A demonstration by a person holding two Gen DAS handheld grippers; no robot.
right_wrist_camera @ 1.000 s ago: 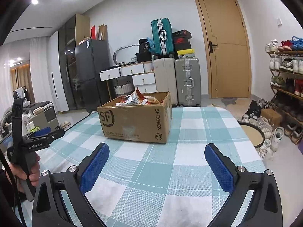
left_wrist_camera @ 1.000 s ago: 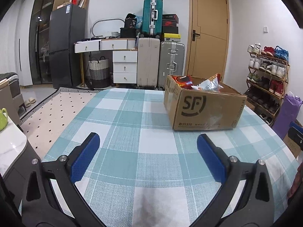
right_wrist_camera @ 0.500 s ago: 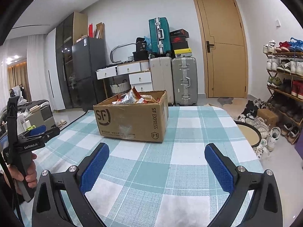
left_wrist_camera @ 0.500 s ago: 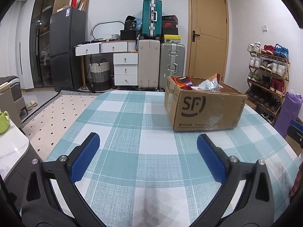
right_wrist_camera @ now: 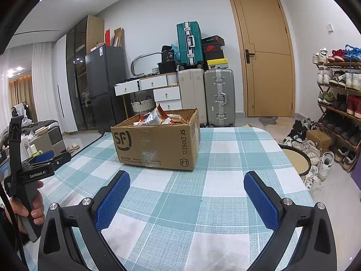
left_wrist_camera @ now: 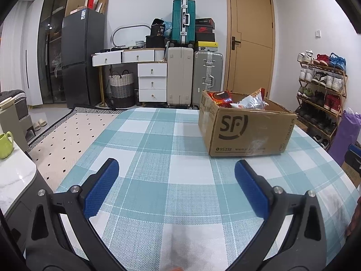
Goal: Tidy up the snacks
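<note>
A brown SF Express cardboard box stands on the teal checked tablecloth, open at the top, with several snack packets sticking out. It also shows in the right wrist view, with packets inside. My left gripper is open and empty, low over the cloth, short of the box and to its left. My right gripper is open and empty, in front of the box. The left gripper also shows in the right wrist view, held in a hand.
The table's right edge drops to a round stool and a shoe rack. A marble side counter with a green mug stands left of the table. Suitcases, drawers and a fridge line the far wall.
Both grippers have dropped and tilted slightly, so the box sits a little lower in both views. Both stay open and empty. The box has not moved.
</note>
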